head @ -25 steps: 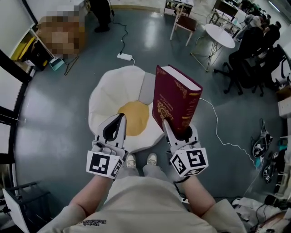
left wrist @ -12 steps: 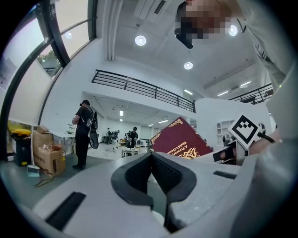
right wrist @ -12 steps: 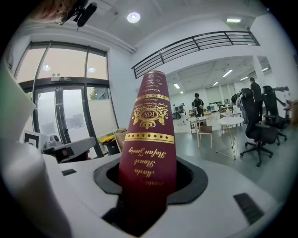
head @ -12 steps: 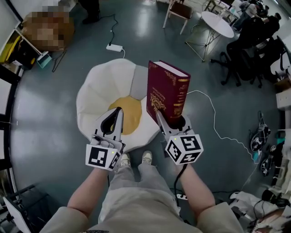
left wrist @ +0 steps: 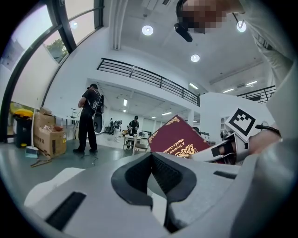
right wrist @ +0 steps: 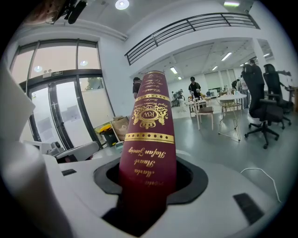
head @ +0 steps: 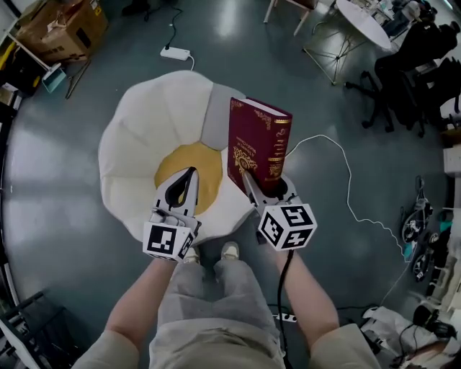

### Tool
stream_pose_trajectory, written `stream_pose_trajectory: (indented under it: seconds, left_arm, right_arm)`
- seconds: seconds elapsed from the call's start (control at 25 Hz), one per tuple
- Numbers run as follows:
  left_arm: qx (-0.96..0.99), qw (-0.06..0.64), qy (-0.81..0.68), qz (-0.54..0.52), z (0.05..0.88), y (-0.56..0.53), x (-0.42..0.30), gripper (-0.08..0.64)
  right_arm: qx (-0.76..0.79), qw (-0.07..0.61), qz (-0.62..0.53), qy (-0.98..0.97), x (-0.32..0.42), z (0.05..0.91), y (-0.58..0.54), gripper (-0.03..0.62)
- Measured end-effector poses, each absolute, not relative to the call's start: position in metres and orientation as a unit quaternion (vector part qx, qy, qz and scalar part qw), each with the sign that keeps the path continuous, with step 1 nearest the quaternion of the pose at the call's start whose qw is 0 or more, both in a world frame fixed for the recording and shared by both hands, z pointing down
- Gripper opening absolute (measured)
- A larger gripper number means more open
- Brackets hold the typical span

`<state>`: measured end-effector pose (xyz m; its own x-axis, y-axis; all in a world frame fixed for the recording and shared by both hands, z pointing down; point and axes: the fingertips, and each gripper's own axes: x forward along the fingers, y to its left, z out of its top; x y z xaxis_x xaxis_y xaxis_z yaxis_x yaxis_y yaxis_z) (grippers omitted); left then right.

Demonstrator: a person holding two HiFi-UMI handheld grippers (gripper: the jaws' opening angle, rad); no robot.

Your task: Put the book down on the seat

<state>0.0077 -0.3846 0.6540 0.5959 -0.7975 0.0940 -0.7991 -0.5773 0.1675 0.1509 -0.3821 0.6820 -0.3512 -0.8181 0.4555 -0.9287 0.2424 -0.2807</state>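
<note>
A thick maroon book (head: 256,148) with gold print stands upright over the right edge of the seat (head: 137,122), a white fried-egg-shaped cushion with a yellow middle (head: 202,162). My right gripper (head: 261,189) is shut on the book's lower end. In the right gripper view the book's spine (right wrist: 150,135) rises from between the jaws of the right gripper (right wrist: 149,179). My left gripper (head: 190,173) hovers over the yellow middle, shut and holding nothing. The left gripper view shows the left gripper (left wrist: 151,160) with the tilted book (left wrist: 179,139) to its right.
The person's shoes (head: 229,251) stand at the seat's near edge. A white cable (head: 338,180) trails over the floor to the right, and a power strip (head: 175,53) lies behind the seat. A cardboard box (head: 61,25) is far left. Table and chairs (head: 367,21) are far right.
Both grippers have come down toward the seat, which looks larger and closer. The book stays upright in the right gripper. The left gripper stays shut and empty.
</note>
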Motion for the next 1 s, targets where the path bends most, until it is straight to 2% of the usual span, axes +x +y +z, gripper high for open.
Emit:
stream_pose_trajectory:
  seconds: [0.2, 0.6, 1.0]
  left_arm:
    - [0.886, 0.109, -0.451, 0.025, 0.768, -0.396, 0.013, 0.005]
    - [0.876, 0.120, -0.460, 0.078, 0.970, -0.402, 0.030, 0.005]
    - [0.877, 0.171, -0.439, 0.097, 1.055, -0.403, 0.048, 0.005]
  right_arm:
    - [0.544, 0.102, 0.296, -0.778, 0.148, 0.798, -0.392, 0.212]
    - [0.505, 0.141, 0.374, -0.765, 0.141, 1.018, -0.401, 0.212]
    - [0.512, 0.169, 0.402, -0.740, 0.156, 1.128, -0.404, 0.213]
